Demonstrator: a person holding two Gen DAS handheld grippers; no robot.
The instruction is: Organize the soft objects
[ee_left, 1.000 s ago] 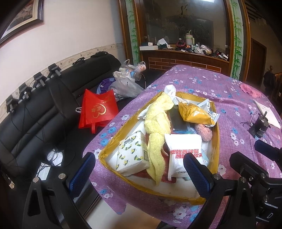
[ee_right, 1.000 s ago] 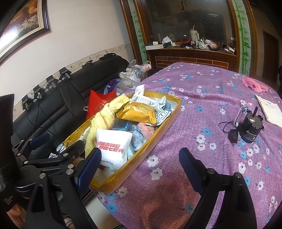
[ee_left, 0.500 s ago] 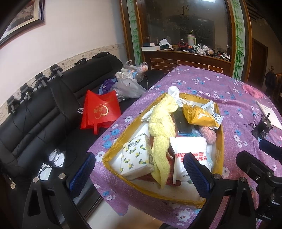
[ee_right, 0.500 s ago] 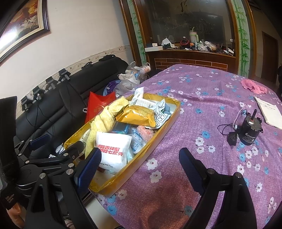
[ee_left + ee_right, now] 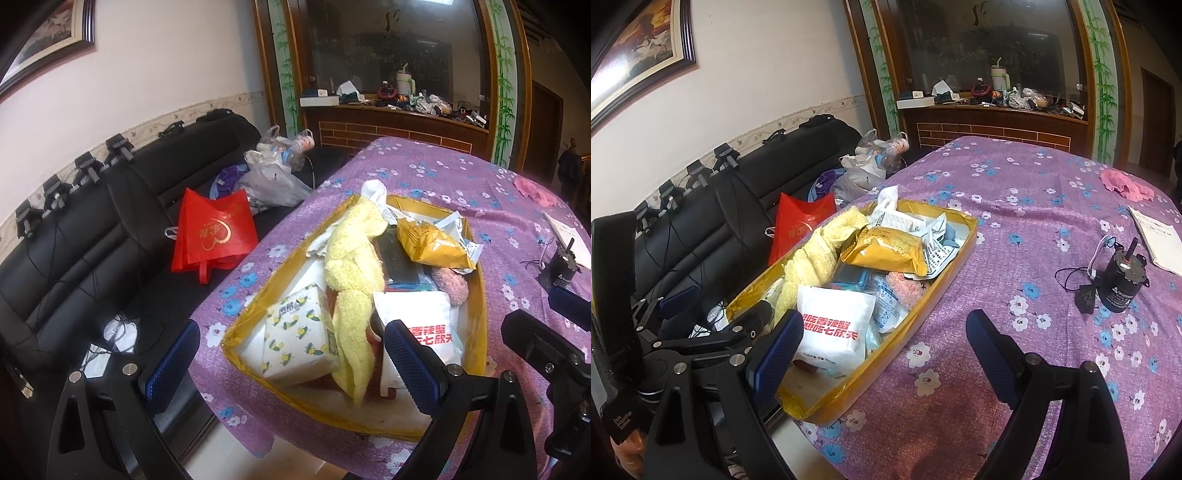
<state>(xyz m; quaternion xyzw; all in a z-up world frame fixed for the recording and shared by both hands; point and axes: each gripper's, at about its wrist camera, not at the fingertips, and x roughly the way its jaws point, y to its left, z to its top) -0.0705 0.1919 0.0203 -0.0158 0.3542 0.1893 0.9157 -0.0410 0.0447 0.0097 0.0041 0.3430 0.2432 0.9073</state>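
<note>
A golden tray (image 5: 258,299) (image 5: 923,306) sits near the table's front left edge on a purple flowered cloth. It holds a yellow towel (image 5: 354,258) (image 5: 820,254), a lemon-print tissue pack (image 5: 295,339), a white snack bag with red lettering (image 5: 417,314) (image 5: 834,328), an orange-yellow bag (image 5: 428,247) (image 5: 886,251) and a pink fluffy item (image 5: 450,284) (image 5: 905,288). My left gripper (image 5: 291,369) hangs open before the tray's near end, holding nothing. Over the cloth just right of the tray, my right gripper (image 5: 886,350) is open and holds nothing.
A black motor with wires (image 5: 1119,284), a paper booklet (image 5: 1160,240) and a pink cloth (image 5: 1126,184) lie on the table's right side. Left of the table stands a black sofa (image 5: 74,258) with a red bag (image 5: 214,232) and plastic bags (image 5: 273,177).
Both views have drifted only slightly. Both grippers stay open and nothing in the tray has moved.
</note>
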